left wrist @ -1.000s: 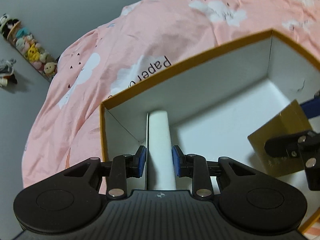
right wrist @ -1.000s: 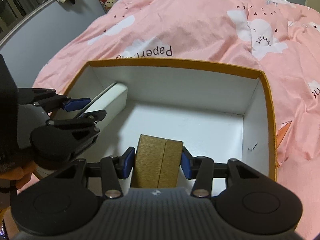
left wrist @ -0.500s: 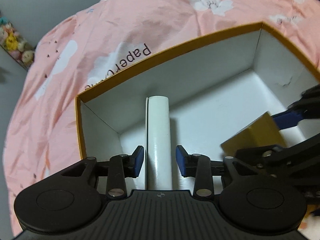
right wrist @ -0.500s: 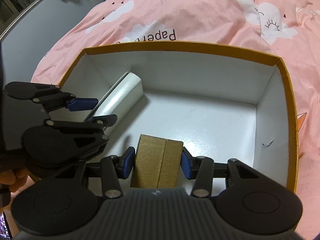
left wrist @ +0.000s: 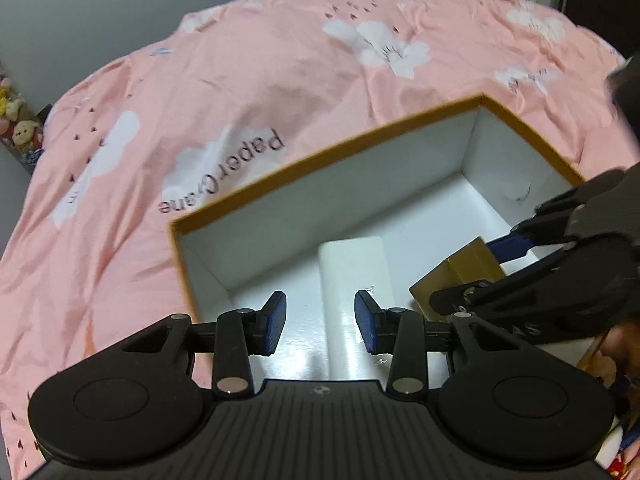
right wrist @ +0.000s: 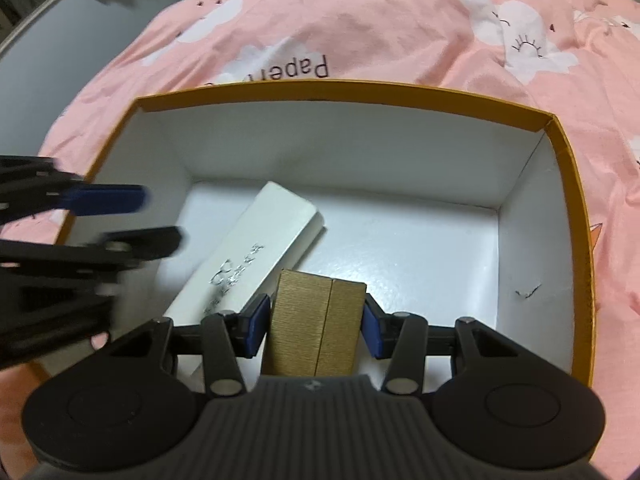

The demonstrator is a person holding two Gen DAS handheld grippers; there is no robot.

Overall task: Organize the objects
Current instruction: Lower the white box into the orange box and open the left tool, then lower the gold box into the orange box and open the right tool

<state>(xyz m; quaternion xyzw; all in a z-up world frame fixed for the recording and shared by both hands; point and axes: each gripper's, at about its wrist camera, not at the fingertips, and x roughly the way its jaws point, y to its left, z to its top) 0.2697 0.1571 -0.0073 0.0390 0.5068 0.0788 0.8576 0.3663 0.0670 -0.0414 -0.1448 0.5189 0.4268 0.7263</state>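
Note:
An open cardboard box [left wrist: 320, 160] with an orange rim and white inside sits on the pink bedspread; it also shows in the right wrist view [right wrist: 360, 92]. A long white box [left wrist: 356, 280] lies flat on its floor, also in the right wrist view [right wrist: 256, 256]. My left gripper [left wrist: 320, 322] is open above the white box and holds nothing. My right gripper [right wrist: 312, 326] is shut on a small gold-brown box [right wrist: 316, 332] and holds it inside the big box, beside the white box; the gold box also shows in the left wrist view [left wrist: 456, 276].
A pink bedspread [left wrist: 240, 80] with white clouds surrounds the box. Soft toys [left wrist: 16, 128] sit on a shelf at far left. A grey wall [right wrist: 60, 40] borders the bed. The right half of the box floor [right wrist: 420, 248] is bare.
My left gripper has opened and let go of the white box, which now lies flat on the box floor, and it has pulled back and up. My right gripper still holds the gold box.

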